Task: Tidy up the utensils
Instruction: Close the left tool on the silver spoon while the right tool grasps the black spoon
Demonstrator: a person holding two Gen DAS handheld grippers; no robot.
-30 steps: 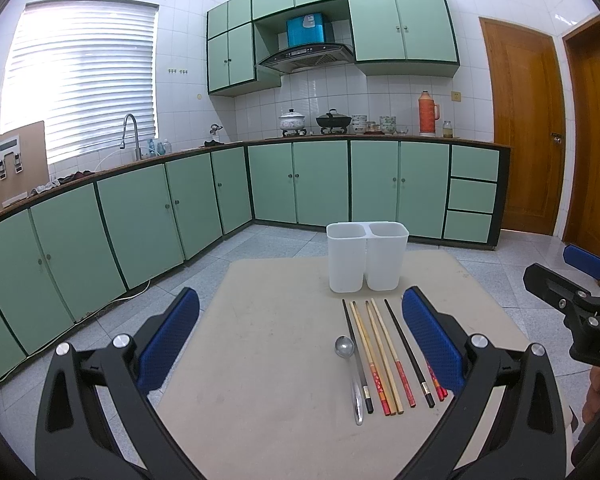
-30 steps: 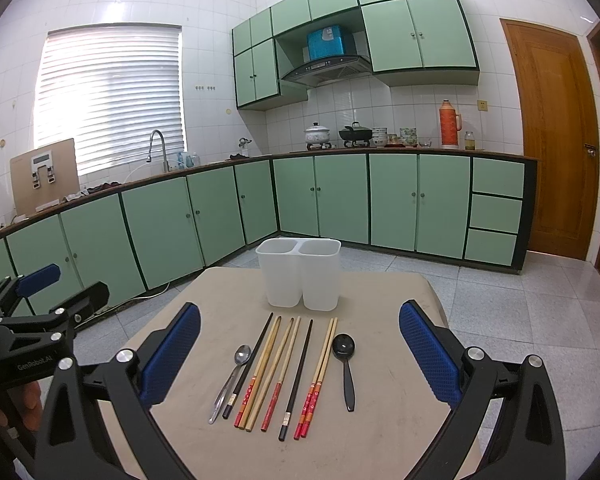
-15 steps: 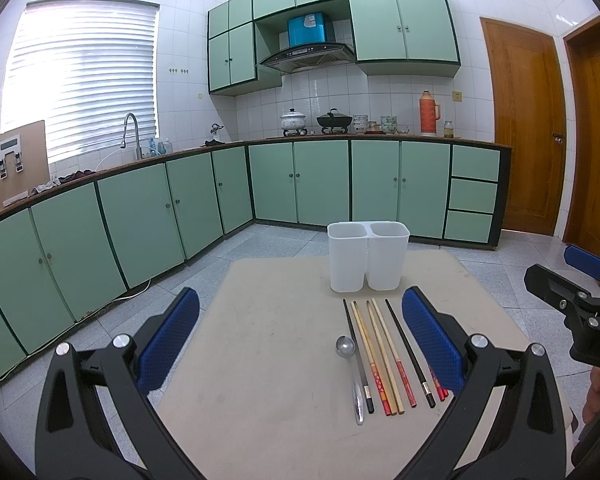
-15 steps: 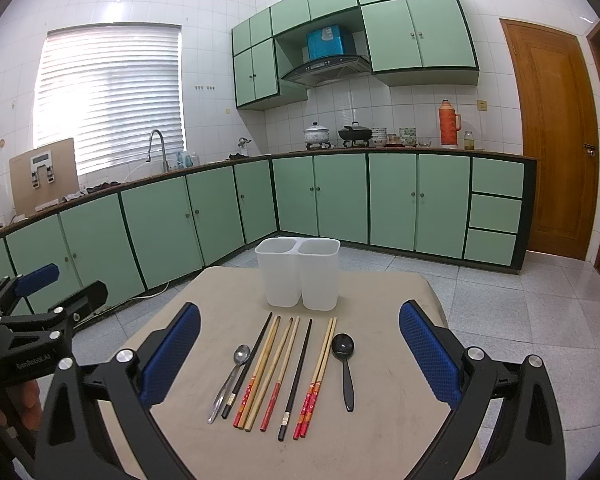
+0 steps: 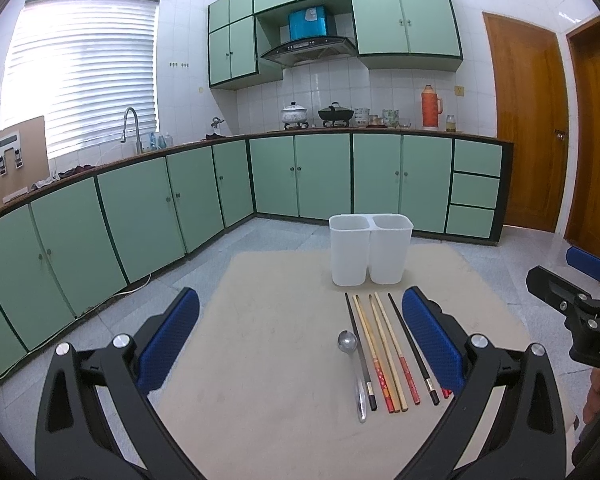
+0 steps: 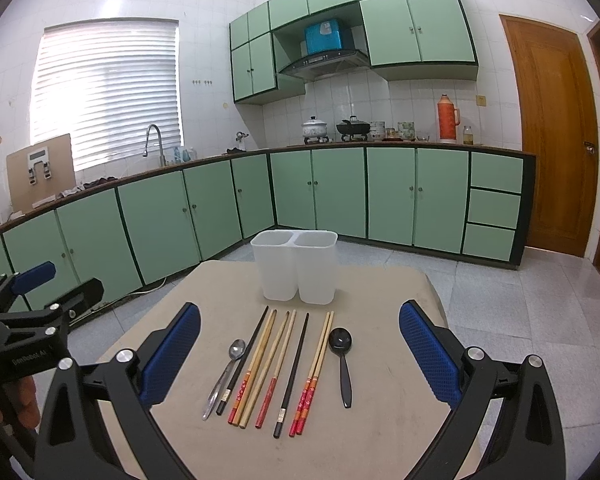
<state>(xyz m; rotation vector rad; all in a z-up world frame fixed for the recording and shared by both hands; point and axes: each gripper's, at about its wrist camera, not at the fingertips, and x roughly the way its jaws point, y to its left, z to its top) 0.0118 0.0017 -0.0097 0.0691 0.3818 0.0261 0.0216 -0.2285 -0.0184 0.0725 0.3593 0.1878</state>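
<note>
Both grippers hover over a beige table (image 6: 380, 288) with jaws spread wide, holding nothing. The right gripper (image 6: 300, 354) sees the whole row of utensils in front of a white two-part holder (image 6: 295, 266) — a metal spoon (image 6: 236, 350), chopsticks (image 6: 278, 360) and a black spoon (image 6: 341, 342). In the left gripper's (image 5: 300, 338) view its own finger (image 5: 430, 338) covers the row's right end, so the black spoon is hidden.

Beige worktop (image 6: 380, 408); white twin holder (image 6: 296, 270); black spoon (image 6: 342, 354); silver spoon (image 6: 228, 372); black and tan chopsticks (image 6: 274, 364), some red-ended with patterned print; mint-green cabinets (image 6: 336, 194).
</note>
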